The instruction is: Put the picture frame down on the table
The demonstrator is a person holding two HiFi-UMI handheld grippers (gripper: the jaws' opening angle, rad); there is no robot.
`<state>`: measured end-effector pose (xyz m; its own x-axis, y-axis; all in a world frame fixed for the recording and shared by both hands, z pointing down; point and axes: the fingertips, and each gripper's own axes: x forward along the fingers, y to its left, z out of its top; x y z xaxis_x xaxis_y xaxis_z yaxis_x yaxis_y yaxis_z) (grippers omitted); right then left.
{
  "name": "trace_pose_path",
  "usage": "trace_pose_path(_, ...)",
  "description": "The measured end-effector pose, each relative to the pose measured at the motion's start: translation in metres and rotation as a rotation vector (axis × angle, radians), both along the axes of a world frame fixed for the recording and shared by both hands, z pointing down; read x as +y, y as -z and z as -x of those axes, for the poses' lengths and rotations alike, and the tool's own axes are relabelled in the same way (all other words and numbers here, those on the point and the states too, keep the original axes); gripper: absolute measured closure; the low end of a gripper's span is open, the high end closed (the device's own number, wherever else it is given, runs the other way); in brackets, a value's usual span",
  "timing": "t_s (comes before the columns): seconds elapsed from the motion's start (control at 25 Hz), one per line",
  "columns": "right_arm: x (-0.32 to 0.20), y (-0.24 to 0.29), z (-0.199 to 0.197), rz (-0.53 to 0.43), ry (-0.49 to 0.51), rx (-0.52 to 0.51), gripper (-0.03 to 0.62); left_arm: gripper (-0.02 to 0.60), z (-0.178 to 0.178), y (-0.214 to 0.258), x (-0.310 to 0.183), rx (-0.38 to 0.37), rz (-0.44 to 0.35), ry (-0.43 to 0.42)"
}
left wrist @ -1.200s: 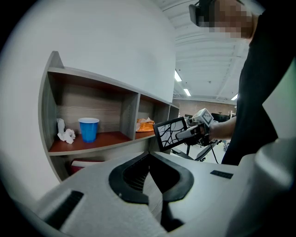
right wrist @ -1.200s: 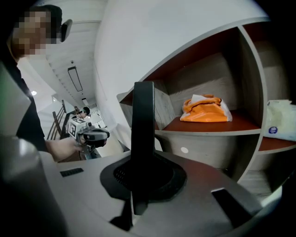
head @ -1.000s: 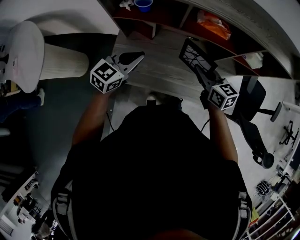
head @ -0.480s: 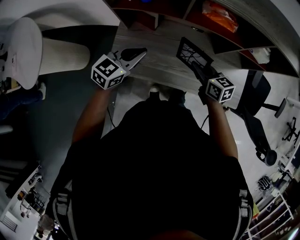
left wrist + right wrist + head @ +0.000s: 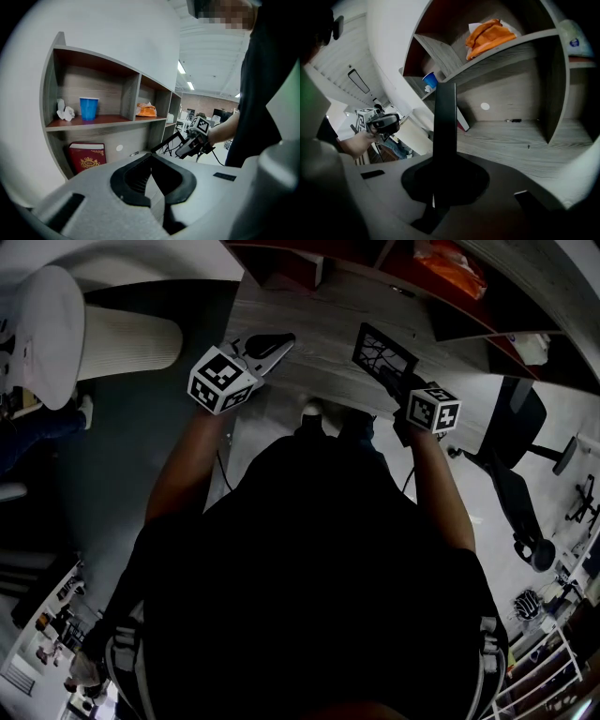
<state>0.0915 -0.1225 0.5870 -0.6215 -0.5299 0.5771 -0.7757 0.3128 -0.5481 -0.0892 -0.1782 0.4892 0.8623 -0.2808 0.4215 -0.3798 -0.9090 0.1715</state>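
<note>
Right claw (image 5: 388, 379) is clamped tight on the black rectangular picture frame (image 5: 382, 351), gripping it by its lower edge, and the frame stands tilted out in front of the person, over the grey wood-grain surface (image 5: 309, 348). From the right gripper view the frame shows edge-on, a dark bar rising straight up from between the jaws, which are pressed onto it on both sides. Whether its far corner touches the surface, no view settles; from the left gripper view it looks to be held clear, slanting above the wood. Over on the other side, the left claw (image 5: 273, 344) hangs above the near left part of the same surface, jaws brought together at the tips with nothing between them. Behind it all runs the wooden shelf unit (image 5: 131, 89) with red-brown insides: a blue plastic cup (image 5: 89, 108) beside a crumpled white tissue (image 5: 63, 110) in one bay, a crumpled orange bag (image 5: 146, 110) in the next, and a dark red book with a gold crest (image 5: 87, 159) leaning underneath, at surface level.
</note>
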Motion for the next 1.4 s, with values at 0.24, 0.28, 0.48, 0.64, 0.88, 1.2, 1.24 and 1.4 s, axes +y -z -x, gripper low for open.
trace_pose_path(0.24, 0.011, -0.025, 0.003, 0.071, 0.001, -0.008, 0.579, 0.563, -0.008, -0.017, 0.021, -0.022, 0.003, -0.045)
trace_pose_path(0.28, 0.013, -0.03, 0.005, 0.085, 0.003, -0.01, 0.579, 0.563, -0.008, -0.02, 0.024, -0.032, -0.001, -0.054)
trace_pose_path(0.48, 0.026, -0.061, 0.012, 0.158, 0.003, -0.03, 0.578, 0.565, -0.004, -0.032, 0.029, -0.049, 0.009, -0.066)
trace_pose_path(0.64, 0.038, -0.089, 0.022, 0.232, 0.016, -0.047, 0.579, 0.565, 0.005, -0.041, 0.031, -0.061, 0.031, -0.054)
trace_pose_path(0.88, 0.048, -0.114, 0.038, 0.29, 0.054, -0.05, 0.579, 0.563, 0.017, -0.055, 0.038, -0.076, 0.065, -0.034)
trace_pose_path(1.2, 0.056, -0.134, 0.048, 0.338, 0.082, -0.058, 0.578, 0.565, 0.01, -0.069, 0.055, -0.121, 0.038, -0.102)
trace_pose_path(1.24, 0.057, -0.139, 0.048, 0.348, 0.083, -0.058, 0.579, 0.565, 0.009, -0.072, 0.059, -0.123, 0.043, -0.114)
trace_pose_path(1.4, 0.064, -0.152, 0.052, 0.383, 0.093, -0.061, 0.579, 0.565, 0.006, -0.081, 0.069, -0.132, 0.063, -0.136)
